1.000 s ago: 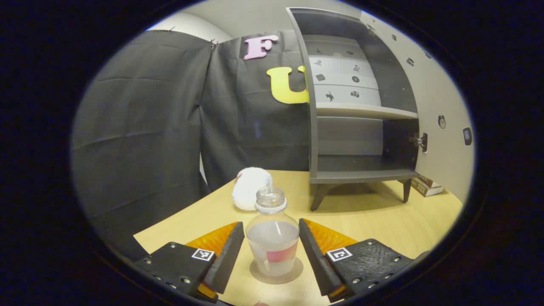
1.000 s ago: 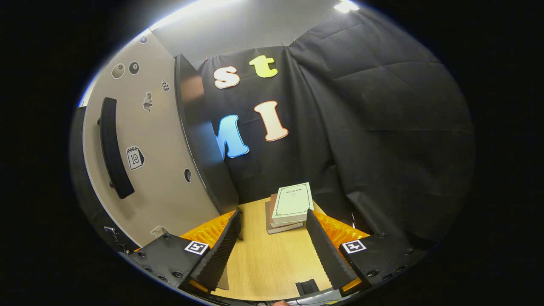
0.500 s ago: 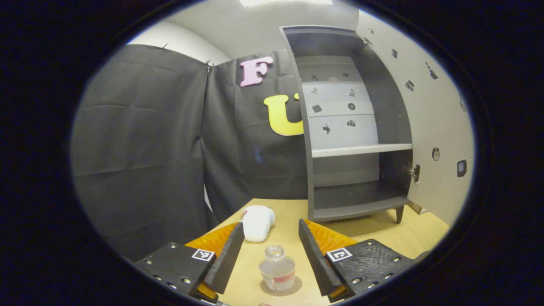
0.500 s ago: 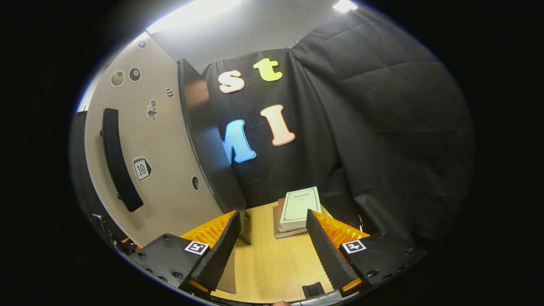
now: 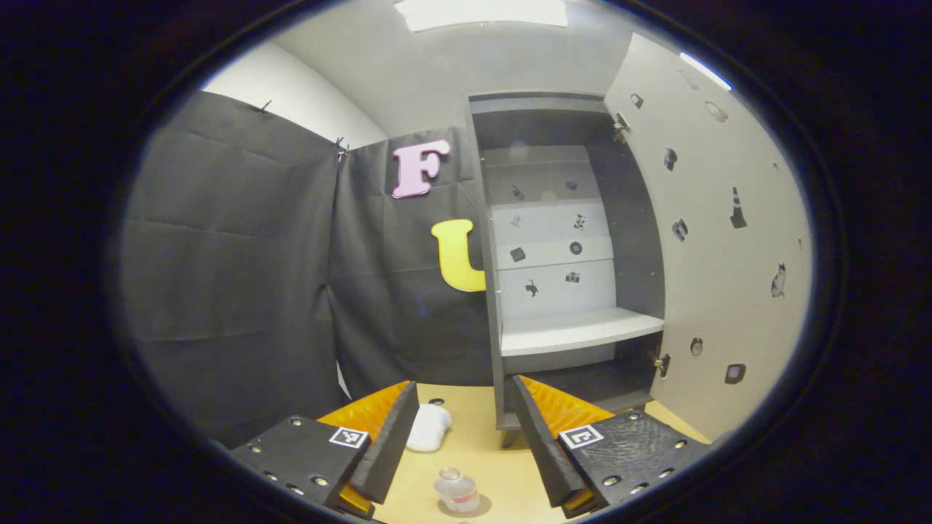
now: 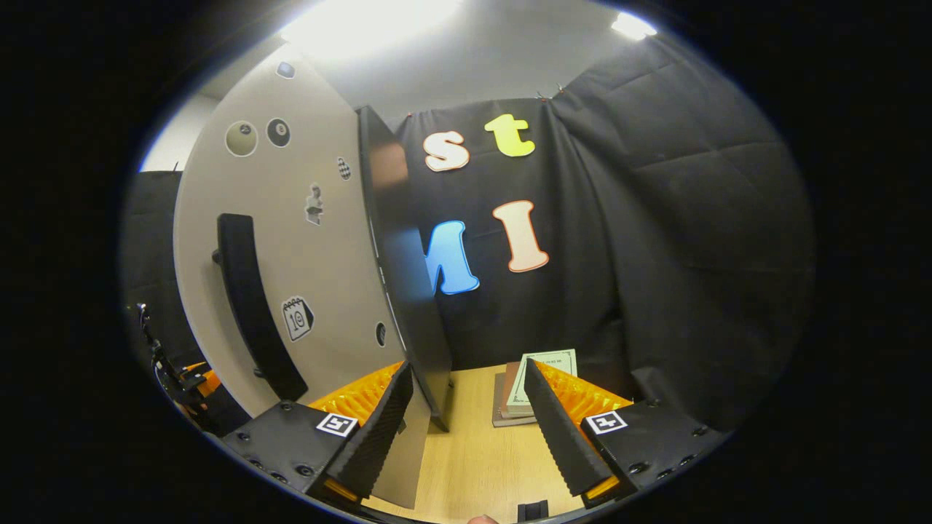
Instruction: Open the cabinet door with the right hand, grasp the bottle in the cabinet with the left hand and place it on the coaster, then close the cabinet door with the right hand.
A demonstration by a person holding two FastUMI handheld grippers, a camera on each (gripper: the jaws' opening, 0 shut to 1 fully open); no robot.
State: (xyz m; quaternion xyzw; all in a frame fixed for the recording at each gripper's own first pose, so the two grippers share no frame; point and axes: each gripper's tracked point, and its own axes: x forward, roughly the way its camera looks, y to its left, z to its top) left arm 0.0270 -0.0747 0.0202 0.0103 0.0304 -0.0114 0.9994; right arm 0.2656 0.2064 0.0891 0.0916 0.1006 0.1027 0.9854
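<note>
Black foam pads line both of my tools, and each pair is spread wide with nothing between the fingers. In the left gripper view my left gripper (image 5: 459,437) hangs high above the wooden table (image 5: 502,466), touching nothing. The clear bottle (image 5: 456,491), small at 6 o'clock, stands upright on the round brown coaster (image 5: 466,504), well below and apart from my fingers. A white fluffy ball (image 5: 428,427) lies on the table just behind the left pad, toward 7 o'clock. The grey cabinet (image 5: 568,276) rises at 1 o'clock with its door (image 5: 717,247) swung open toward 3 o'clock; its pale shelf (image 5: 579,331) holds nothing I can see.

In the right gripper view my right gripper (image 6: 466,418) is likewise open, gripping nothing. The door's outer face and its long black handle (image 6: 258,306) sit at 9 o'clock, the door's edge close beside my left pad; I cannot tell whether they touch. A stack of books (image 6: 528,389) lies on the table at 5 o'clock, behind my right finger.
</note>
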